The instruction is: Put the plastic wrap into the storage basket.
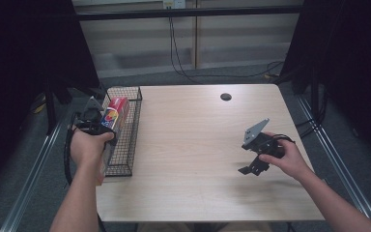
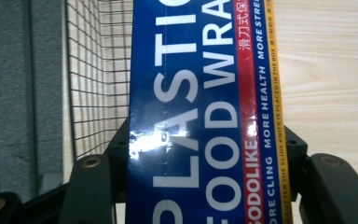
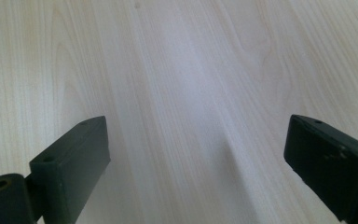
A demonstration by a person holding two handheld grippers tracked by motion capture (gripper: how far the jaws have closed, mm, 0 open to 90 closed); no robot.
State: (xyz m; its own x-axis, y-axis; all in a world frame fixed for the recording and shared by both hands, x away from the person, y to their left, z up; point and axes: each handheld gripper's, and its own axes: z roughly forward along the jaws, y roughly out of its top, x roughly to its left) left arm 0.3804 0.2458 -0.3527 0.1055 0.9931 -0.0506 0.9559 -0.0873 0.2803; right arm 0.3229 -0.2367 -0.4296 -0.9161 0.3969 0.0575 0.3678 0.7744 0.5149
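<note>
A long blue and red plastic food wrap box (image 1: 114,118) (image 2: 200,116) is held in my left gripper (image 1: 94,123) (image 2: 200,186), whose jaws press on both sides of it. The box hangs over the black wire basket (image 1: 128,140) (image 2: 98,70) at the table's left edge; I cannot tell if it touches the basket. My right gripper (image 1: 252,166) (image 3: 196,158) hovers low over the bare wood at the right of the table, jaws wide apart with nothing between them.
The light wooden table (image 1: 198,145) has a round cable hole (image 1: 226,96) at its far side. Dark curtains flank both sides, and cables trail on the floor behind the table.
</note>
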